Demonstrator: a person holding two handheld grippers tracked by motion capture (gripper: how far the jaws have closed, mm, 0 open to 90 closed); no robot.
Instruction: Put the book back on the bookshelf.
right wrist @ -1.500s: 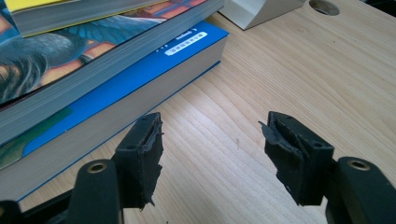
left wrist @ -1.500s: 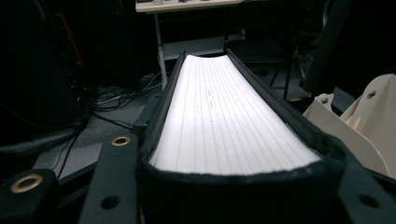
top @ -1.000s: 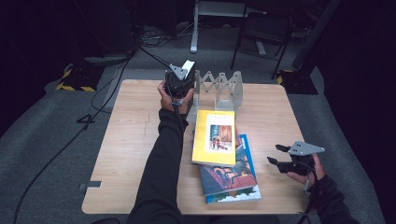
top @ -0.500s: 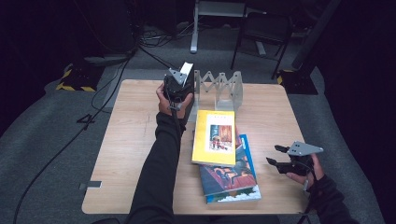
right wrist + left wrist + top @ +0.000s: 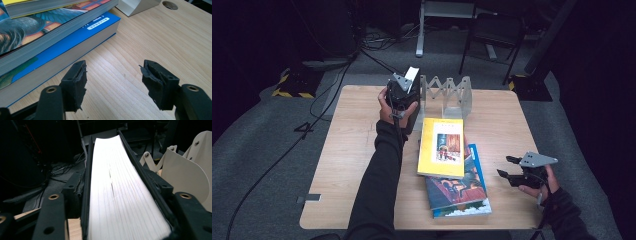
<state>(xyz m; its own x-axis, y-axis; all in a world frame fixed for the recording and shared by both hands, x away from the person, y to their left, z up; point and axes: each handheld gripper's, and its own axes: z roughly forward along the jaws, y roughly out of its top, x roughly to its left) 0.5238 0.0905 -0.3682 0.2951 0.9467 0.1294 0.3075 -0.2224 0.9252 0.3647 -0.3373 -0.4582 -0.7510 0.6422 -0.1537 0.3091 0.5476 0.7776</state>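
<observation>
Left gripper upper centre of high view, clamped on a black-covered book beside the grey rack. Right gripper lower right, jaws wide, empty, near the book stack.

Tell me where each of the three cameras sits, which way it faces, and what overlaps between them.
High view: above the table's near side, looking forward and down; both forearms, left gripper, right gripper.
Left gripper view: rides that gripper, looking along jaws shut on a book, the folding rack beside it.
Right gripper view: looks along open jaws at the book stack.
Shared: rack, stack, wooden table.
</observation>
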